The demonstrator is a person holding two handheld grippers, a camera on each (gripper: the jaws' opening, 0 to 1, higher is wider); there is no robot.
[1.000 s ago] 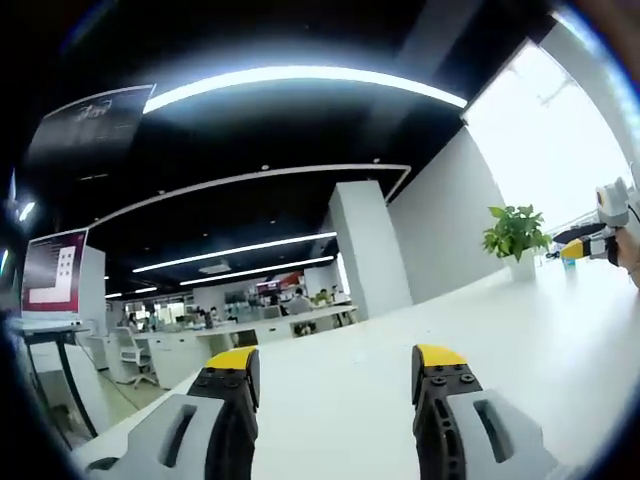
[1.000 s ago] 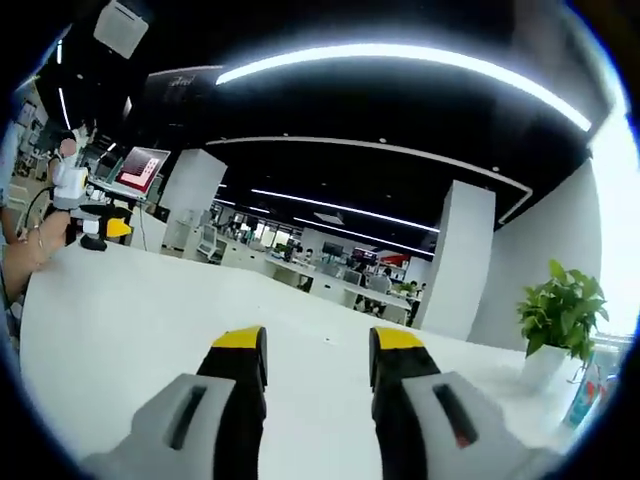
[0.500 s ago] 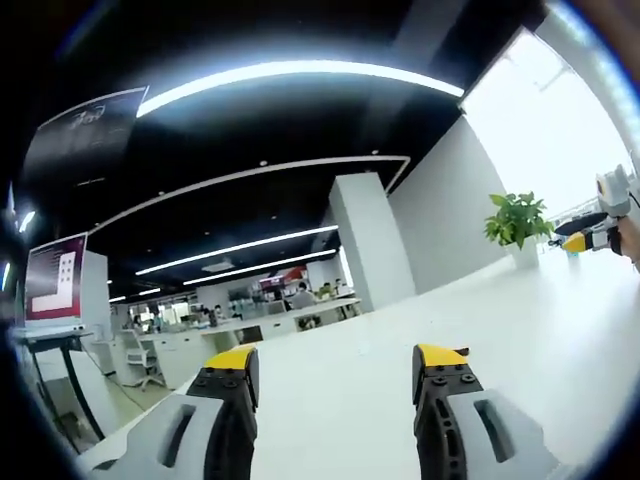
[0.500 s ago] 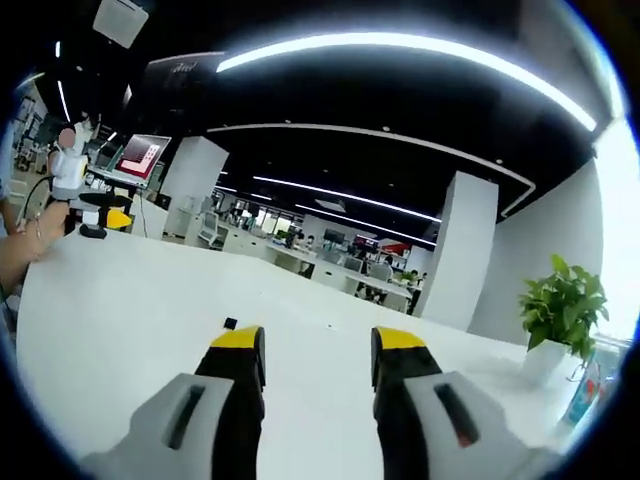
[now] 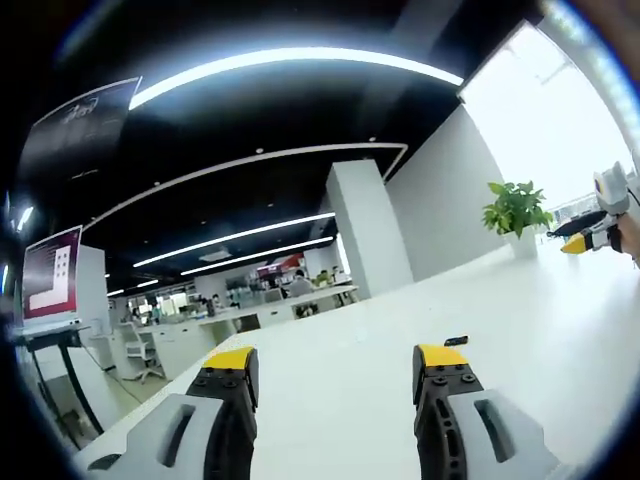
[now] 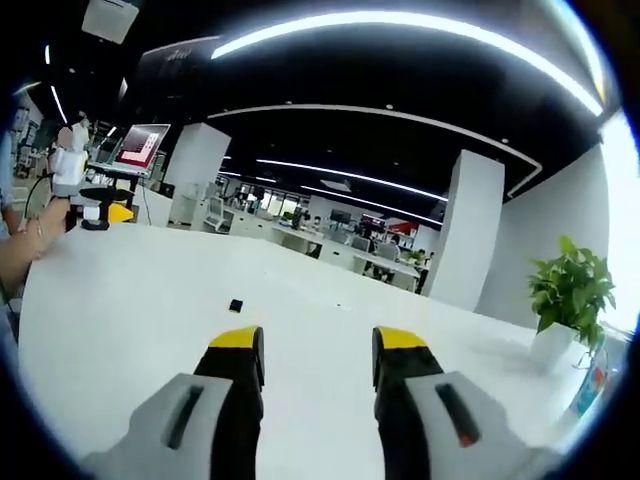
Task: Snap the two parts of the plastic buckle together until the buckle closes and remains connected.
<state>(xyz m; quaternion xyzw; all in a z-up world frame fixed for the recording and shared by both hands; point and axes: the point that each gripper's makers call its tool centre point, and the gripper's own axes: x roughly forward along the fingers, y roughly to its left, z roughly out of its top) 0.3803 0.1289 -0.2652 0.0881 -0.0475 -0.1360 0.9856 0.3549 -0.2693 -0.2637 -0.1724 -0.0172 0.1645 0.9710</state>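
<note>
In the left gripper view, the left gripper hangs over the white counter with jaws apart and nothing between them. A small dark piece, probably a buckle part, is half hidden behind its jaw tip at 4 o'clock. The right gripper is cut off at 3 o'clock. In the right gripper view, this gripper's jaws stand parted and empty; a tiny dark buckle part lies at 8 o'clock, too small to make out.

Smooth glossy white table; small black plastic buckle part.
</note>
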